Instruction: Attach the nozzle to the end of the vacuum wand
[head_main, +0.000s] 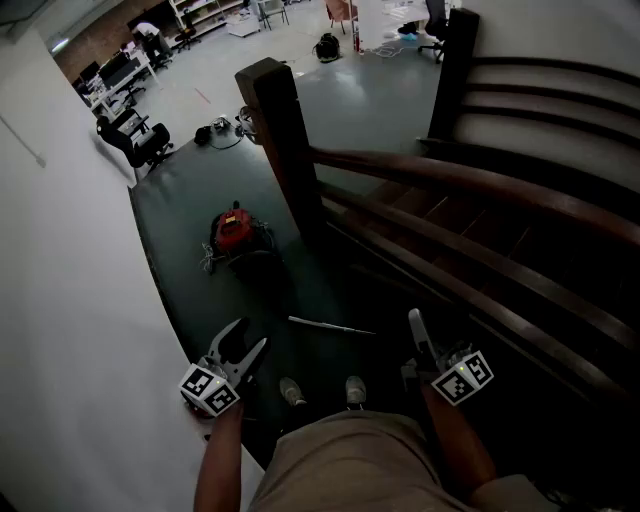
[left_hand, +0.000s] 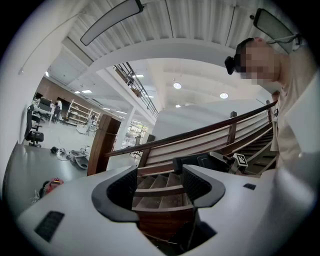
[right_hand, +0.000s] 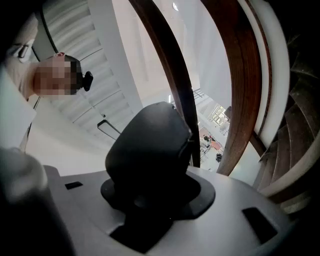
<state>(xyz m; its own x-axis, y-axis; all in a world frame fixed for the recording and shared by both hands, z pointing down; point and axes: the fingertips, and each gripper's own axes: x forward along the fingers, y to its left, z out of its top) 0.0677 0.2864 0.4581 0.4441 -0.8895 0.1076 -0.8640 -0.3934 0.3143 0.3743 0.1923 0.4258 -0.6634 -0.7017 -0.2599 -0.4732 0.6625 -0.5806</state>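
Both grippers reach forward. My left gripper (head_main: 249, 338) sits roughly level, jaws apart and empty. My right gripper (head_main: 417, 330) tilts upward, clamped on the black nozzle (right_hand: 145, 150). The vacuum wand (head_main: 330, 326) lies on the floor between them.

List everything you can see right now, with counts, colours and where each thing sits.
vacuum cleaner: one, red and black, on the floor beside the newel post
wand: one, pale, on the floor ahead of the shoes
nozzle: one, black, in the right gripper
newel post: one, dark wood, stair foot
handrail: one, dark wood, right
office chair: one, black, far left
shoes: two, grey, bottom centre
left gripper: one, white, open, empty
right gripper: one, white, shut on nozzle
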